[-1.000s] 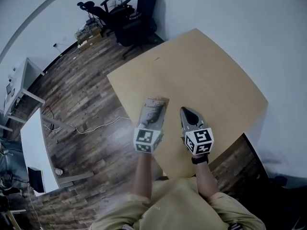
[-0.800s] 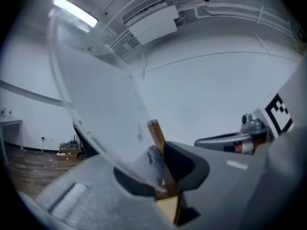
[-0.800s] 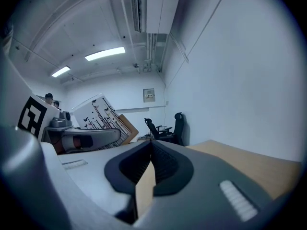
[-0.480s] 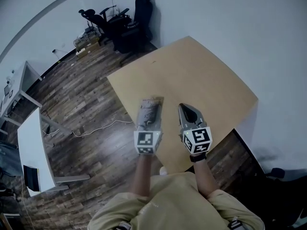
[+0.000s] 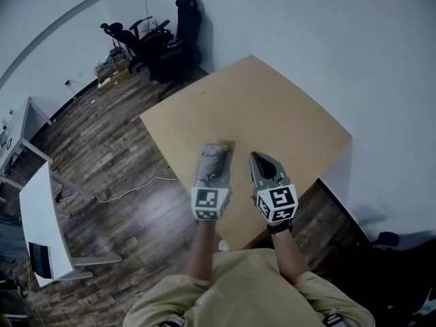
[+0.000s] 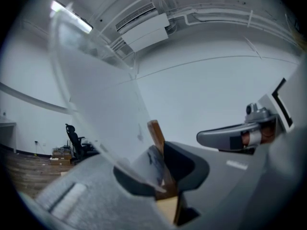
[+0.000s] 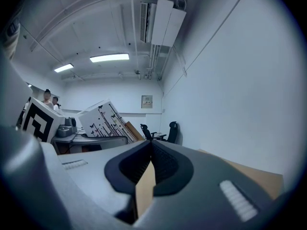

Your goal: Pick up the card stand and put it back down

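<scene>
While the card stand [image 6: 106, 110] is clamped at its wooden base between the clenched jaws of the left gripper [image 6: 160, 169], its clear panel is seen tilted over the near-left edge of the table [image 5: 272, 114]. The right gripper [image 7: 149, 150] is held just beside it, jaws pressed together on nothing.

Both bare forearms reach forward from the sleeves of a tan shirt [image 5: 238, 288], the left forearm [image 5: 199, 251] and the right forearm [image 5: 287, 254] running nearly side by side. Each hand carries a grey two-jaw tool topped by a black-and-white marker cube [image 5: 210, 203]. The left claw [image 5: 214, 169] points ahead over the surface, its jaws clamped on the lower edge of a clear plastic card stand [image 6: 103, 104]. The right claw [image 5: 260, 161] sits just beside it, level with it, jaws pressed together with nothing between them. A dark band [image 5: 279, 227] circles the right wrist.
</scene>
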